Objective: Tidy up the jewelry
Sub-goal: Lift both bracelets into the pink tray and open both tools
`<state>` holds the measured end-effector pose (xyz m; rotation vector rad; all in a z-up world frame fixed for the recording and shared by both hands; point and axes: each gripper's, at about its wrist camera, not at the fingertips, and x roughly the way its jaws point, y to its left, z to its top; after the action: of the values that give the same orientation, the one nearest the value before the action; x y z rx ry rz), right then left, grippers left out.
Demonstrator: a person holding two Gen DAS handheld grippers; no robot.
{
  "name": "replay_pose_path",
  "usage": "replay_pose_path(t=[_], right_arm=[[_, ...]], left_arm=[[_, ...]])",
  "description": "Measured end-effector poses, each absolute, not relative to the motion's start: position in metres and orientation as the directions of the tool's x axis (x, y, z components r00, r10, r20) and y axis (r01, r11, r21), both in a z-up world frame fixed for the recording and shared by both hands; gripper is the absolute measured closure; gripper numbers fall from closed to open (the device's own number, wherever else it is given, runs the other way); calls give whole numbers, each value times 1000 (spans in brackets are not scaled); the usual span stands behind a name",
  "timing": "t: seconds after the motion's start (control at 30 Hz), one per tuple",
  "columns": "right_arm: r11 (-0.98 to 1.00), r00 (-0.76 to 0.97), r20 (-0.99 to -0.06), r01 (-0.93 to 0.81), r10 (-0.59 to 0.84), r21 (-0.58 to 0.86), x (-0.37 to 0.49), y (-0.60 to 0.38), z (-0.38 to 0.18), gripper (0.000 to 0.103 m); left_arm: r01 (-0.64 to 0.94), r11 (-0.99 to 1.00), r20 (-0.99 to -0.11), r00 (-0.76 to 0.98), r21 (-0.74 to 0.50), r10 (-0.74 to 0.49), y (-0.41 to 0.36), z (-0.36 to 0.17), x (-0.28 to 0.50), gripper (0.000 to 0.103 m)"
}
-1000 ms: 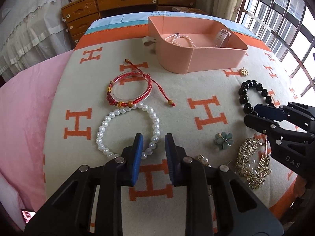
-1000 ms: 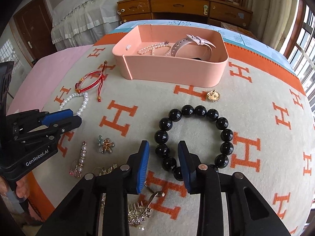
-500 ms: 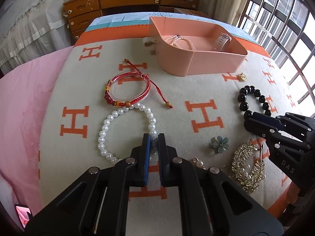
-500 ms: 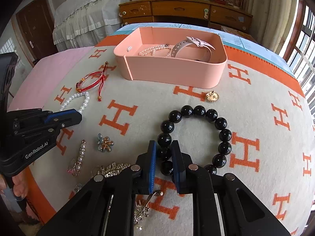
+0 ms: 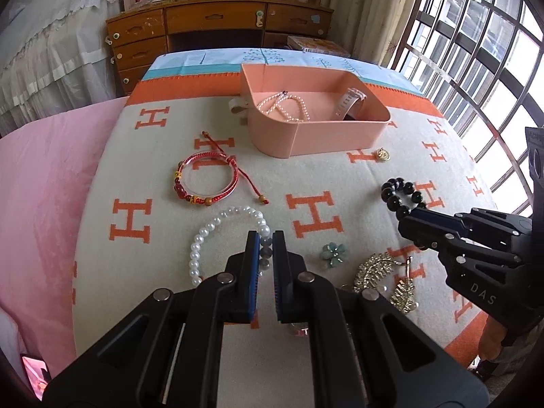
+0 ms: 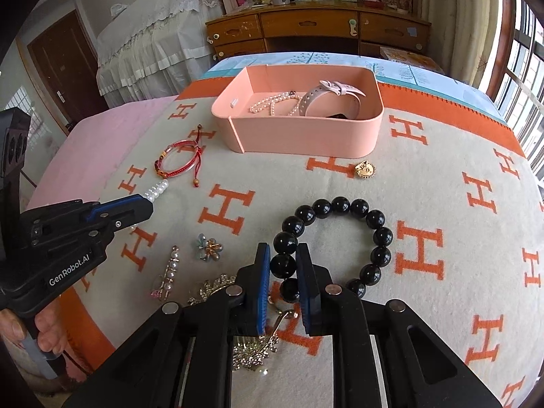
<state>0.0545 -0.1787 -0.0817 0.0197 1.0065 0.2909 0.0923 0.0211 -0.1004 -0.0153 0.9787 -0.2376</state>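
While both tools grip bracelets, pink box (image 6: 306, 136) with pearl strand (image 6: 272, 103), watch (image 6: 331, 97).

- A bed (image 6: 442, 156) carries everything, spread with a cream blanket (image 5: 306, 183) patterned in orange H's; pink sheet (image 5: 44, 183) at left.
- Far centre: a pink box (image 6: 306, 136).
- Left: red cord bracelet (image 5: 205, 182), then white pearl bracelet (image 5: 204, 234) nearer.
- Right: black bead bracelet (image 6: 377, 238), small gold charm (image 6: 365, 169).
- Near centre: flower brooch (image 5: 335, 253), gold leaf brooch (image 5: 384, 272), pearl hairpin (image 6: 168, 273).

Glossy black bead bracelet (image 6: 335, 243), lustrous pearl bracelet (image 5: 222, 234), matt pink box (image 6: 306, 136), woolly blanket (image 6: 442, 204).
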Motion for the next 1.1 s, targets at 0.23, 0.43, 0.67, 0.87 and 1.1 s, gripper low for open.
replay_pose_path(t=[0.23, 0.43, 0.67, 0.87, 1.1], right_arm=[[952, 536, -790, -231, 297, 201, 53, -194, -29, 88], [945, 588, -740, -229, 326, 234, 68, -212, 40, 88], [963, 694, -668, -199, 269, 181, 98, -221, 127, 88], [972, 734, -638, -164, 234, 168, 139, -228, 161, 88], [965, 685, -681, -151, 259, 215, 195, -224, 139, 88]], left_arm=[[239, 960, -779, 571, -146, -260, 22, -41, 94, 98], [264, 950, -750, 591, -167, -296, 21, 21, 116, 98], [256, 952, -728, 618, -170, -296, 8, 79, 157, 98], [244, 959, -733, 625, -143, -269, -11, 90, 198, 98], [207, 968, -778, 582, -142, -238, -28, 37, 250, 98]])
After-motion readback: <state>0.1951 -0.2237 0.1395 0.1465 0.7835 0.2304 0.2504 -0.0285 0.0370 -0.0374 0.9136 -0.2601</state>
